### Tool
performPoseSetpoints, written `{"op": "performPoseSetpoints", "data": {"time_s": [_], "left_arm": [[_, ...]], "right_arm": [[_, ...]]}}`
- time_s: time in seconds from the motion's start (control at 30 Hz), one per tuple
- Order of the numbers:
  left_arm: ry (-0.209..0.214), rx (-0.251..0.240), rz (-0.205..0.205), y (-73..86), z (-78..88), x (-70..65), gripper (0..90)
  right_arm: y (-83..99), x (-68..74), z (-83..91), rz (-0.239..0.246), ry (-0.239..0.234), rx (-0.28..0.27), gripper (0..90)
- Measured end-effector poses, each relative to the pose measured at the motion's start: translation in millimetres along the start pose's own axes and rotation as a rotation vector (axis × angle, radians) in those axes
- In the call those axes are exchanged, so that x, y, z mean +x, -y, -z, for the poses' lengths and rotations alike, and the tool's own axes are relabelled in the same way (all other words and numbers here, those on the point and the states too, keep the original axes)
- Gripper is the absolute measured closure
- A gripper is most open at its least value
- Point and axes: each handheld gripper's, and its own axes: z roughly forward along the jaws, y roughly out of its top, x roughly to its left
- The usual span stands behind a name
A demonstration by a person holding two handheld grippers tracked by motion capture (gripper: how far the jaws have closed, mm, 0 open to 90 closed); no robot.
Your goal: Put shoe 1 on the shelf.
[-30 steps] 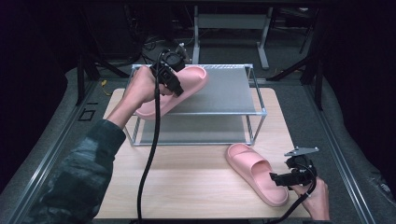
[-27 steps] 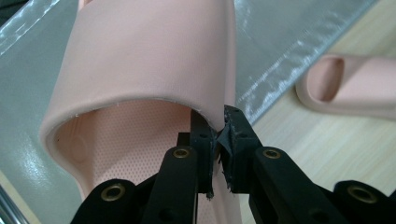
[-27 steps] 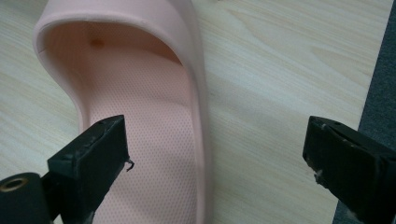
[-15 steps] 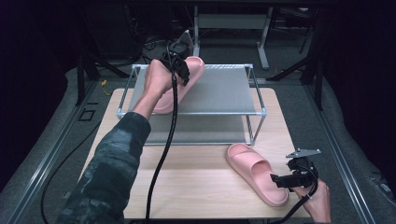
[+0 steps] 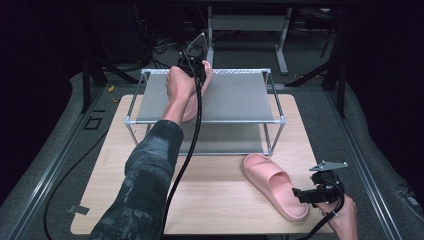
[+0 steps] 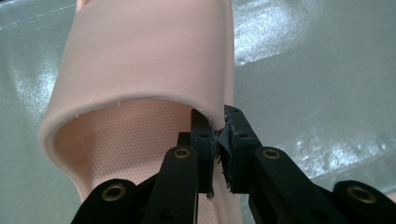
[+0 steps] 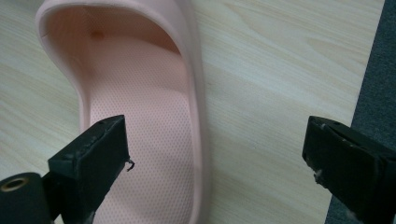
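Slipper (image 6: 140, 60) clamped by its strap in my left hand-held gripper (image 6: 218, 140), I'd lower it flat onto the far-left rack (image 5: 235, 97) top before letting go, right hand-held gripper (image 7: 215, 154) wide.

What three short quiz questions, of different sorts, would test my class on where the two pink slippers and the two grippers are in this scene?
1. True or false: the left gripper is shut on the strap of a pink slipper.
2. Where does that slipper sit? A) wooden table B) rack's top shelf C) floor
3. Fill in: the right gripper stands ____ over the second slipper.

Key: 1 true; 2 B; 3 open.
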Motion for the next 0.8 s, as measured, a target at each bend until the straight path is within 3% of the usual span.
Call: {"op": "performPoseSetpoints", "data": {"time_s": [0.17,0.63,0.8], "left_arm": [[-0.006,-0.012,0.052,-3.5,-8.3,-1.2,84.2],[-0.047,-0.092,0.076,-7.4,-30.3,-6.9,84.1],[-0.047,-0.088,0.066,-6.5,-42.3,-10.6,83.6]], "right_arm": [[2.9,-1.6,3.0,-0.004,-0.013,0.010,6.4],[-1.6,4.6,2.8,0.009,-0.016,-0.010,6.5],[-1.0,4.6,1.4,0.004,-0.022,0.011,6.4]]}}
